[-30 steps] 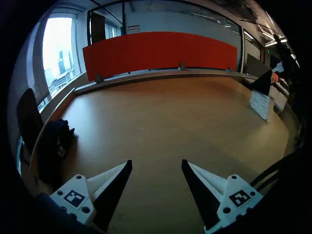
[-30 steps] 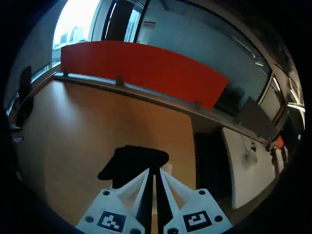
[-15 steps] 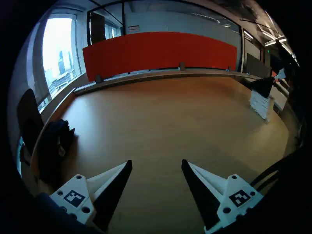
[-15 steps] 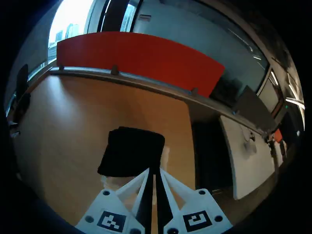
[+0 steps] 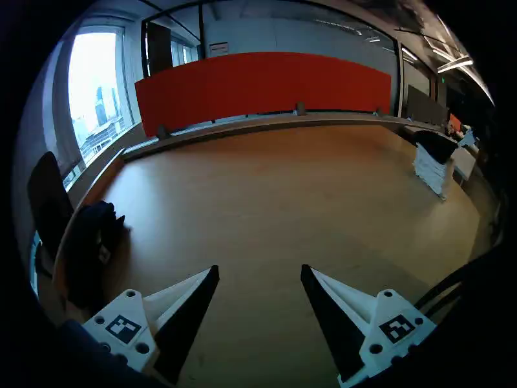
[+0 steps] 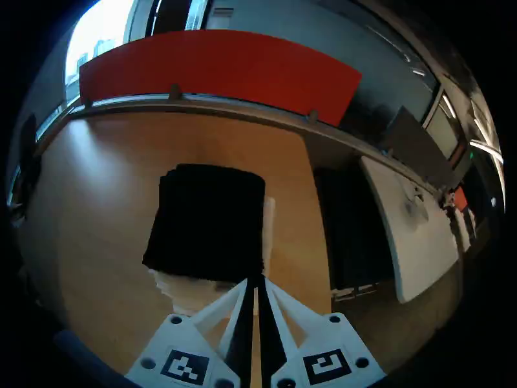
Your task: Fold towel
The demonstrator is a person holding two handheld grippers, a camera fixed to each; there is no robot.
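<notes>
A folded black towel [image 6: 207,223] lies flat on top of a stack of white towels [image 6: 187,291] near the right end of the wooden table [image 6: 90,194]. My right gripper [image 6: 256,284] is shut, its fingertips pinching the black towel's near right corner. In the left gripper view the same white stack [image 5: 434,173] stands far to the right with the black towel [image 5: 434,143] on it. My left gripper [image 5: 258,275] hovers open over bare wood [image 5: 271,194], nothing between its fingers.
A red partition [image 5: 258,84] runs along the table's far edge, with windows [image 5: 97,97] behind at the left. A dark chair with a bag [image 5: 90,239] sits at the table's left edge. Beyond the table's right edge is a gap, then a white desk [image 6: 413,246].
The right gripper has carried the black towel forward and down, and it now lies spread over the white stack. The left gripper has stayed put and open.
</notes>
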